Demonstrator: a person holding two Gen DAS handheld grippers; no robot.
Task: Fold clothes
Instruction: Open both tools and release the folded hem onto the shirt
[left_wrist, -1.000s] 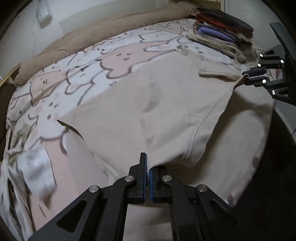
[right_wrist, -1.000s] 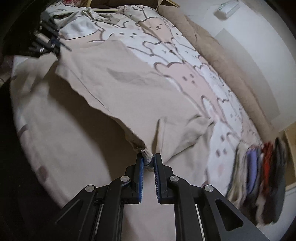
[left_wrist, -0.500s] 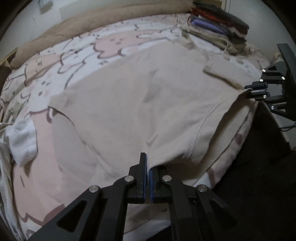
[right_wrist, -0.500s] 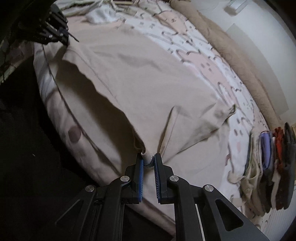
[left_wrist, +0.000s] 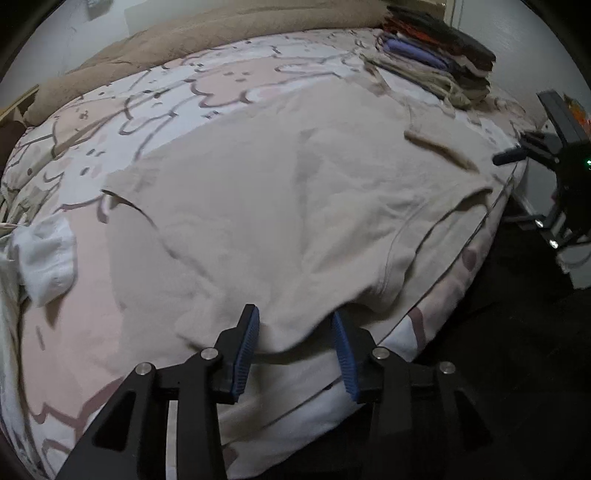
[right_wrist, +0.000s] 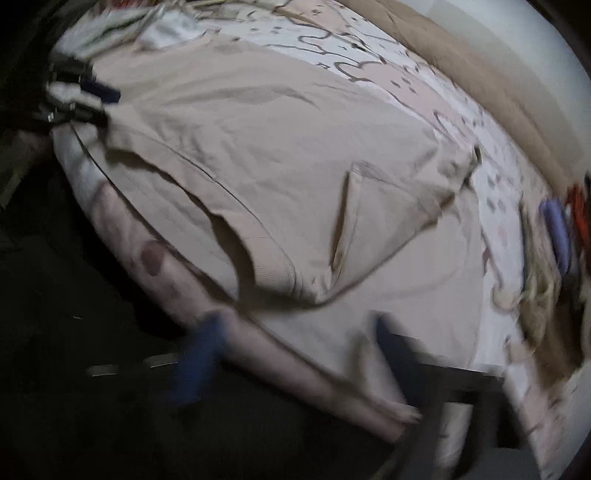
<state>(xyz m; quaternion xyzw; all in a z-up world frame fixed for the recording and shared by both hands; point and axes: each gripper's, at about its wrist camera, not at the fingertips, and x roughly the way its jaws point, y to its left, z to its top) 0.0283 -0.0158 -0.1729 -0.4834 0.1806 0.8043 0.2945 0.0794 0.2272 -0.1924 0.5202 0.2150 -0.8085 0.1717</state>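
A beige shirt (left_wrist: 280, 206) lies spread flat on the bed, its near hem at the mattress edge. My left gripper (left_wrist: 295, 332) hovers over that hem with its jaws opening. The cloth lies slack between the blue pads (left_wrist: 245, 350), which do not press on it. My right gripper (right_wrist: 297, 321) is blurred, its jaws opening wide in front of the shirt's ribbed cuff (right_wrist: 273, 269), with nothing gripped. In the right wrist view the shirt (right_wrist: 280, 147) stretches away to the left gripper (right_wrist: 101, 105) at the far corner.
A stack of folded clothes (left_wrist: 436, 62) sits at the bed's far right corner. A white garment (left_wrist: 44, 254) lies crumpled at the left. A brown blanket (left_wrist: 184, 40) runs along the wall side. Beyond the mattress edge (left_wrist: 454, 273) is dark floor.
Both grippers were shut on the shirt's edge and have let go, jaws now apart. The shirt has settled flat onto the bed. The right wrist view has gone blurry.
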